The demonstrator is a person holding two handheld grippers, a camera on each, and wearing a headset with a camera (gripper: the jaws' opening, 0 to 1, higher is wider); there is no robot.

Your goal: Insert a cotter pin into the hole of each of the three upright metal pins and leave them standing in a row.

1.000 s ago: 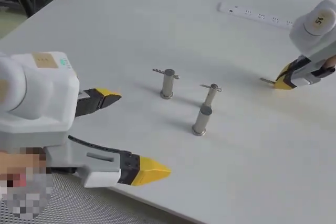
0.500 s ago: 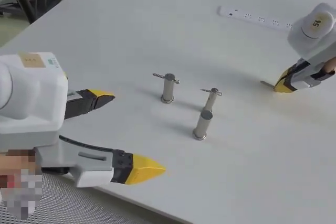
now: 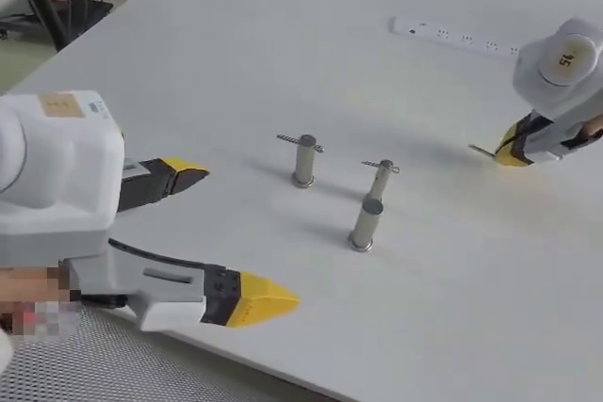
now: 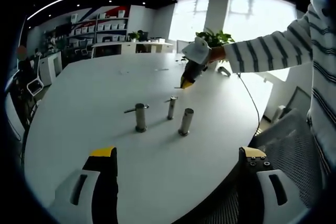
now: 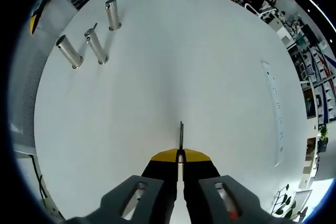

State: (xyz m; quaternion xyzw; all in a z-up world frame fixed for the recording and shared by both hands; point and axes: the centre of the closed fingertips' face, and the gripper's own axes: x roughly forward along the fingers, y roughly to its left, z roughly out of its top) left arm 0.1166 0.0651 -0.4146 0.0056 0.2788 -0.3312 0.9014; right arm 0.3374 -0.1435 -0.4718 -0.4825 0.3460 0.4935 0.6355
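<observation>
Right hand-held gripper (image 5: 180, 158) clamped on a cotter pin (image 5: 180, 136), well apart from the three upright metal pins (image 3: 304, 162) on the table (image 3: 236, 54) — two pinned, nearest bare. Left hand-held gripper (image 3: 231, 237) wide open.

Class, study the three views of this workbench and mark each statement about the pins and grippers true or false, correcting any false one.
1. The left metal pin carries a cotter pin. True.
2. The right gripper is open and empty. False: it is shut on a loose cotter pin.
3. The left gripper is open. True.
4. The near metal pin lies on its side. False: it stands upright, without a cotter pin.
</observation>
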